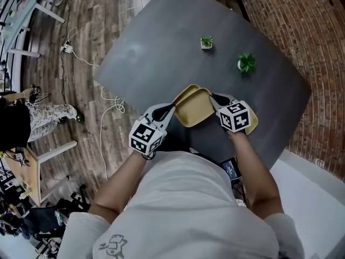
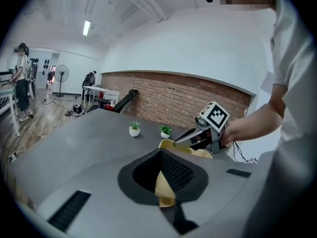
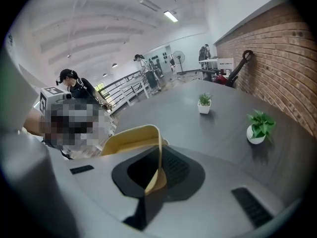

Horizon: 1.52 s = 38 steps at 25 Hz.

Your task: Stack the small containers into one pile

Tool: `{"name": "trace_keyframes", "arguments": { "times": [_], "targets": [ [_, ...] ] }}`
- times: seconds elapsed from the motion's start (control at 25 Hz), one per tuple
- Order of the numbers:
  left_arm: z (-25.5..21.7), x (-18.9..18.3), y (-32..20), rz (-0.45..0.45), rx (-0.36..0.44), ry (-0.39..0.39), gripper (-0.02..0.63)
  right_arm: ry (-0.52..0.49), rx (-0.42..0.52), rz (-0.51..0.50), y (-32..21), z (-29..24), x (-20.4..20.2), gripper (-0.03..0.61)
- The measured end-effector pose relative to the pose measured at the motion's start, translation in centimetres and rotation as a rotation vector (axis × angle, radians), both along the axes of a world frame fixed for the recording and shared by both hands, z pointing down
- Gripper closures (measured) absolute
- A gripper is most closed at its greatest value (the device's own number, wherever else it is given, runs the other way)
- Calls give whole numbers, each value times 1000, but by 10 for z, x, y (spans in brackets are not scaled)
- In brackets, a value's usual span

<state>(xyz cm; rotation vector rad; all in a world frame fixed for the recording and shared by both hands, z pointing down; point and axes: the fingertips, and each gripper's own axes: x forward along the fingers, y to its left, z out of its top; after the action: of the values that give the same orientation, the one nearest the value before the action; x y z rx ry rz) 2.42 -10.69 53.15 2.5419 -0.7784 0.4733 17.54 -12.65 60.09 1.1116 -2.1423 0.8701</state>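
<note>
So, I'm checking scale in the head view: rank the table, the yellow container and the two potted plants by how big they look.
1. table
2. yellow container
3. left plant and right plant: too alike to rank.

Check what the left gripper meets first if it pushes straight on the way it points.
The left gripper is shut on the rim of a yellow plastic container, so that comes first. Beyond it, roughly in line, stands a small green plant in a round white pot; depth is unclear.

Bright ceiling lights (image 2: 87,28); fisheye warp, dark corners.
</note>
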Motion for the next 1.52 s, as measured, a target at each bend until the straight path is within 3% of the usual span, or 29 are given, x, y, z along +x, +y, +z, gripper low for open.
{"name": "trace_keyframes", "arguments": {
  "times": [0.6, 1.52],
  "targets": [
    [34, -14, -31, -22, -89, 5, 603, -19, -124, -137, -25, 42, -21, 555],
    [56, -19, -51, 2, -133, 2, 603, -17, -175, -119, -21, 72, -28, 529]
  ]
}}
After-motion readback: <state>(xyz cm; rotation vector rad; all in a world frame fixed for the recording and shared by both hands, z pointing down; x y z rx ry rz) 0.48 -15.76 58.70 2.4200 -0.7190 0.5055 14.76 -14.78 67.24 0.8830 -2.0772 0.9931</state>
